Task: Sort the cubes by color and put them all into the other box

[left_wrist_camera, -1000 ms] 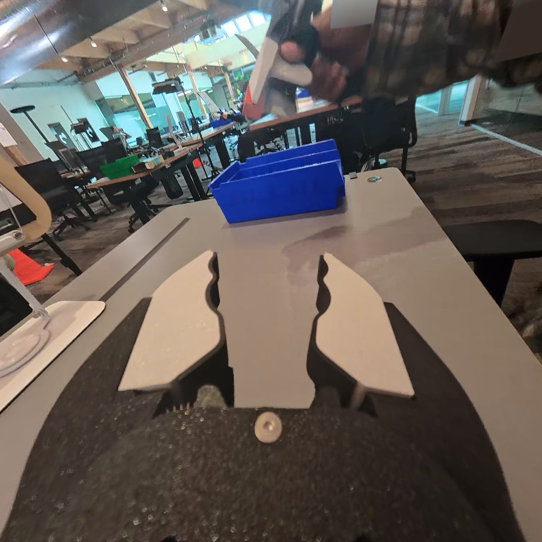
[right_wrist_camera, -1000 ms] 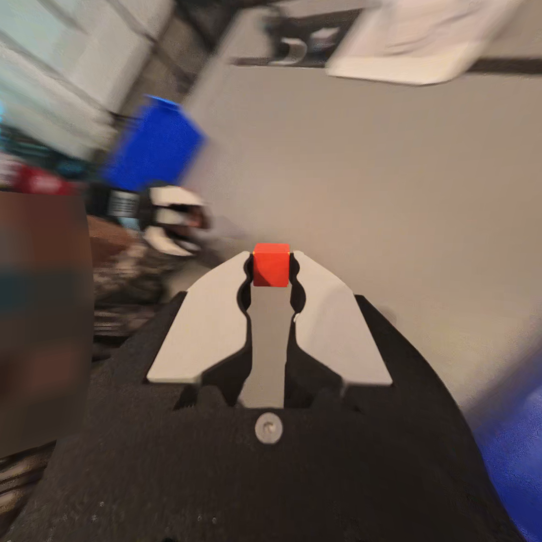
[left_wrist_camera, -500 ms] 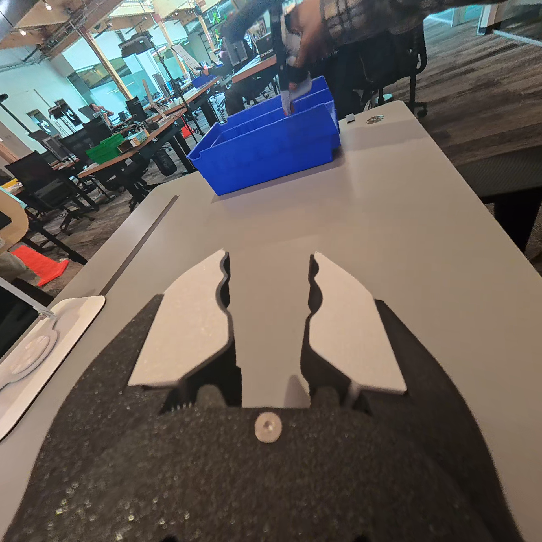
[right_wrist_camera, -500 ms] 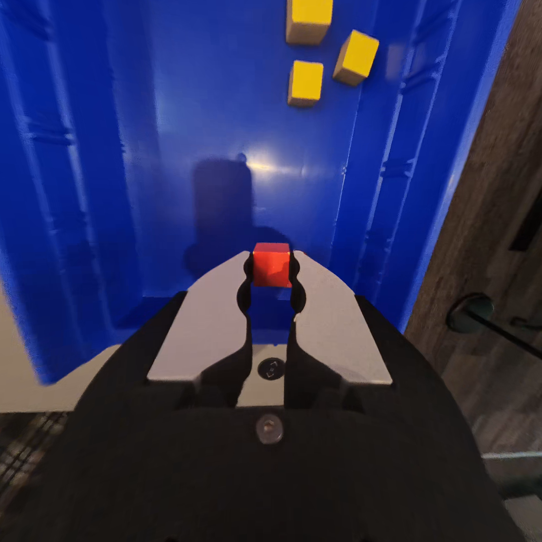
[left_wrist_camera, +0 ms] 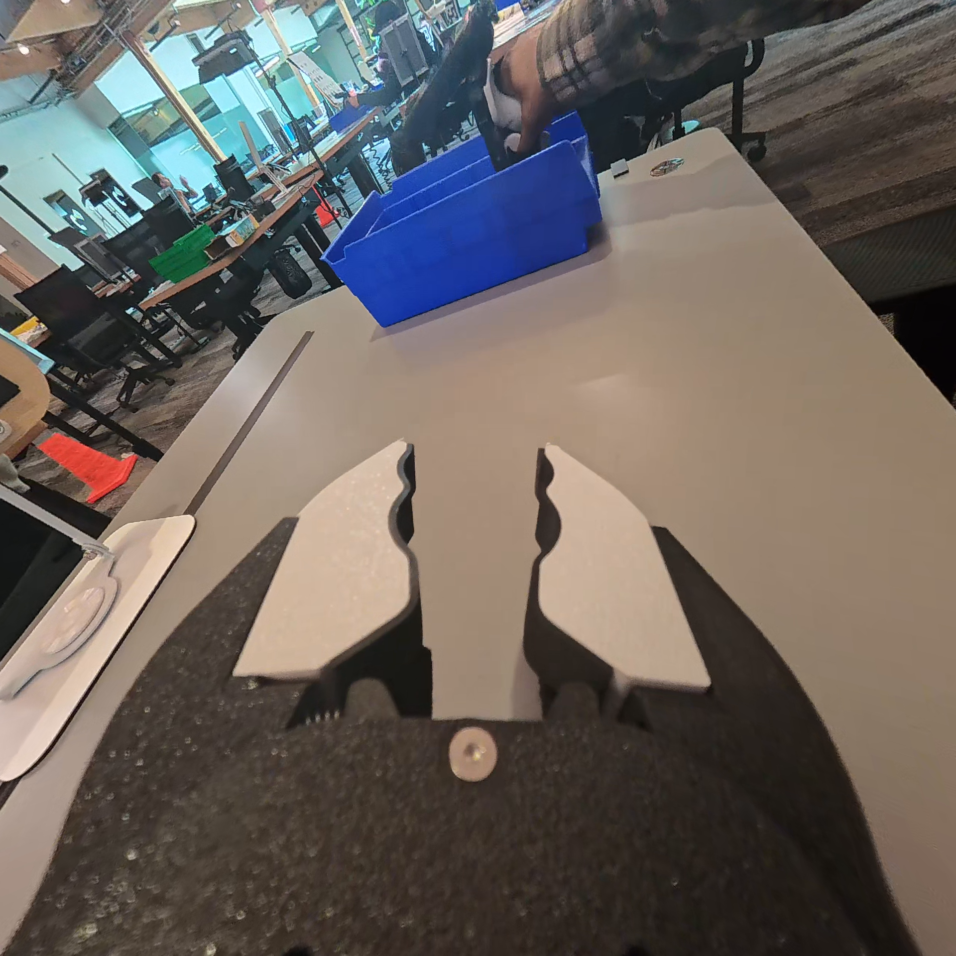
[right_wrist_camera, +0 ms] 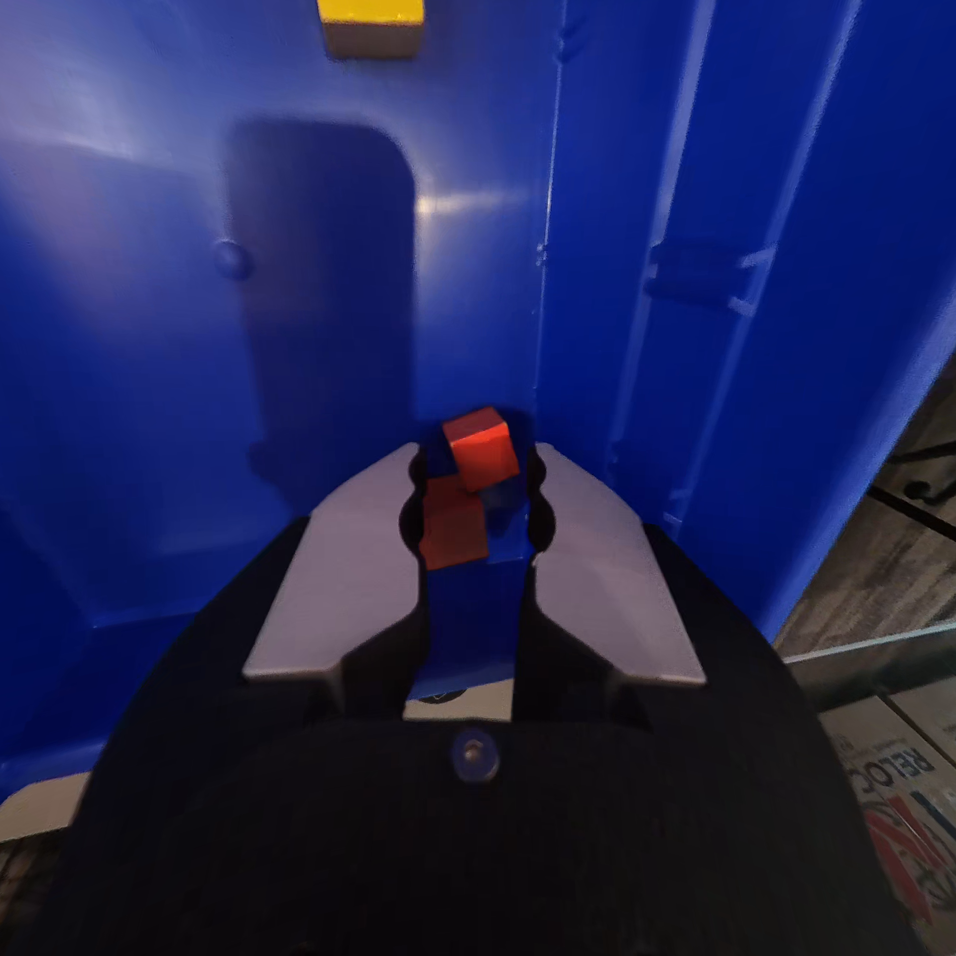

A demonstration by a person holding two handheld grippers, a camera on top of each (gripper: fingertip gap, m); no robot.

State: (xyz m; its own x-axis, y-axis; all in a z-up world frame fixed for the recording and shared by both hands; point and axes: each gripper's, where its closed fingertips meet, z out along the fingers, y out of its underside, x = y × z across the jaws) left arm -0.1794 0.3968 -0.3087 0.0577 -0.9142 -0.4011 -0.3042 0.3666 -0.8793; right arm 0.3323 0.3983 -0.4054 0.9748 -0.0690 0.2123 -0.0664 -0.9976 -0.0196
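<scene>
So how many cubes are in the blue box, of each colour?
Red cubes: 2, one tilted between the open tips of the right gripper, one darker just below it.
Yellow cubes: 1, cut off at the top edge.
Total: 3 cubes showing in the box.

A cardboard box (right_wrist_camera: 910,807) is sitting on the floor at the lower right of the right wrist view, showing big dark and red letters. A small round sticker (left_wrist_camera: 667,168) is lying on the grey table (left_wrist_camera: 672,362), too tiny to read.
</scene>
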